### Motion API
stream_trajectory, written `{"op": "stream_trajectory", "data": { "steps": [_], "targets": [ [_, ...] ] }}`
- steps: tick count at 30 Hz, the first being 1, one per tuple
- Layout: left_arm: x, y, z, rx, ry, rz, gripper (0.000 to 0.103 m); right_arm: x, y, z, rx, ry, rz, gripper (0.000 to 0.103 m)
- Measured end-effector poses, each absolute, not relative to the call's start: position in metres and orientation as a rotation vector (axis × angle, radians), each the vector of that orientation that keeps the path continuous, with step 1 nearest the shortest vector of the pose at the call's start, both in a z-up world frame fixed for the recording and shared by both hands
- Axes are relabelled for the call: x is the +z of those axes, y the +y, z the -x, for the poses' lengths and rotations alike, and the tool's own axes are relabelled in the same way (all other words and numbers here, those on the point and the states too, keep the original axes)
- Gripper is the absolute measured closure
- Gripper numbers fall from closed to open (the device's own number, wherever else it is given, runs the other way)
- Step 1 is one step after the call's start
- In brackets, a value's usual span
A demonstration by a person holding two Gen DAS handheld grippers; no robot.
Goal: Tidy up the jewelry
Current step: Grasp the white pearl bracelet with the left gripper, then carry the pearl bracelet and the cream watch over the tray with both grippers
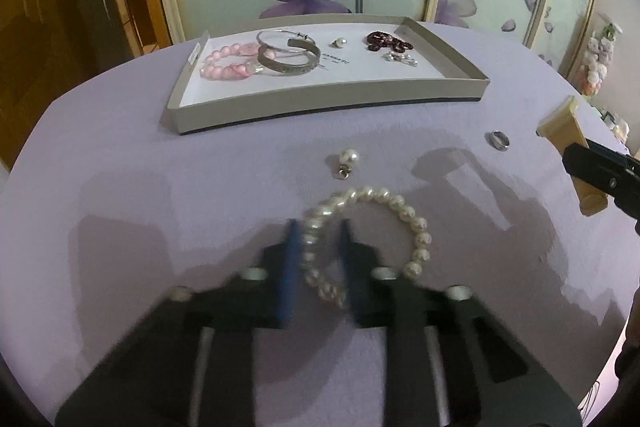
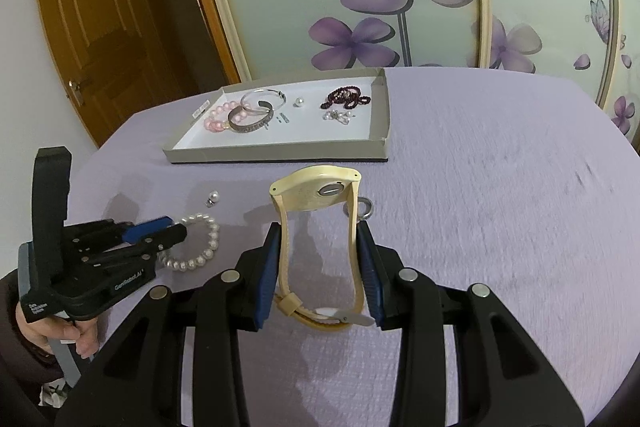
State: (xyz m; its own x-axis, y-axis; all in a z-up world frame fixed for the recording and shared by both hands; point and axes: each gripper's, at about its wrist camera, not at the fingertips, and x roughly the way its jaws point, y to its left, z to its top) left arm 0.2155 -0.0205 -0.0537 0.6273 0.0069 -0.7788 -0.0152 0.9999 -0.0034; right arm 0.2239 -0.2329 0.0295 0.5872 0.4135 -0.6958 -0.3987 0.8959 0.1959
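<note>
While gripped at its near arc, pearl bracelet (image 1: 372, 227) is clamped by left gripper (image 1: 320, 227) | cream watch (image 2: 320, 227) is clamped between right gripper (image 2: 320, 231) pads

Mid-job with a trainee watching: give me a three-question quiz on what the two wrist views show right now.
1. True or false: the right gripper is shut on the cream watch.
2. Which is still outside the tray? A) pink bracelet B) ring C) dark red beads
3. Fill in: the left gripper is shut on the ____ bracelet.

Key: 1 true. 2 B, the ring lies on the cloth; the pink bracelet and dark red beads are in the tray. 3 pearl.
</note>
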Motion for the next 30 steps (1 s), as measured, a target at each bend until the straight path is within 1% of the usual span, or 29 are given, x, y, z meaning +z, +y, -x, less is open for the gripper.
{"op": "stream_trajectory", "data": {
  "steps": [8, 12, 22, 30],
  "targets": [
    [-0.053, -0.016, -0.215, -0.003, 0.885, 0.032, 0.094, 0.036, -0.231, -0.221, 0.481, 0.801, -0.024, 0.065],
    [-0.046, -0.013, -0.209, -0.009, 0.850, 0.025, 0.094, 0.041, -0.229, -0.219, 0.486, 0.789, -0.024, 0.065],
    [-0.001, -0.008, -0.197, -0.003, 0.714, 0.022, 0.094, 0.048, -0.221, -0.217, 0.508, 0.765, -0.023, 0.065],
    [0.026, -0.004, -0.197, 0.028, 0.639, 0.013, 0.094, 0.055, -0.216, -0.221, 0.517, 0.745, -0.036, 0.065]
  ]
}}
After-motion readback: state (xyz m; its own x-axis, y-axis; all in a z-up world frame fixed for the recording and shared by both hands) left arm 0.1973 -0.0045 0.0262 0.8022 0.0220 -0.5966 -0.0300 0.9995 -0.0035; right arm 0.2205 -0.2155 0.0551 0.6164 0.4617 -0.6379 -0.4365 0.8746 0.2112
